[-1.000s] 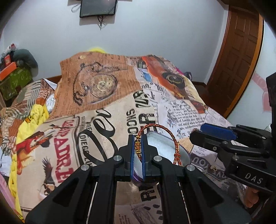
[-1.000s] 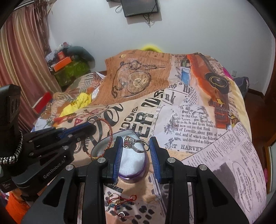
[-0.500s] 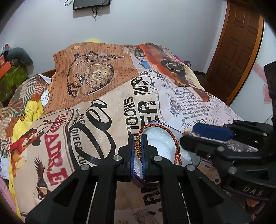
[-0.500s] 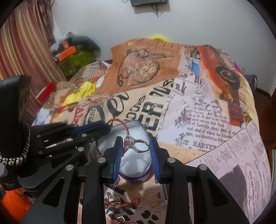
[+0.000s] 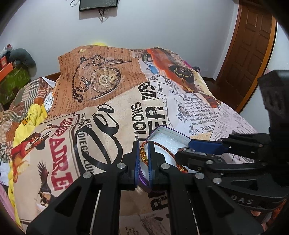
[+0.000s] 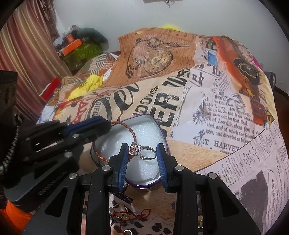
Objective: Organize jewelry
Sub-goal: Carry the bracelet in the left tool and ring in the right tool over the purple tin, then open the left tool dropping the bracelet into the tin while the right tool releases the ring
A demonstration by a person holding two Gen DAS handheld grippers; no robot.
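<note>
Left claw (image 5: 143, 153) pinching braided bracelet (image 6: 132, 132), right claw (image 6: 142, 153) gripping ring (image 6: 144, 151), over foam-lined tin (image 6: 144, 170)

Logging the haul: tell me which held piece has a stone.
The silver ring in the right gripper; the left gripper pinches a braided red bracelet with gold beads.

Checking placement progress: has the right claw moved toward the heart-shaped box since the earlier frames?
Yes. The right claw, gripping the ring, has come down over the box foam.

Wall screen (image 5: 98, 4) cut by edge
</note>
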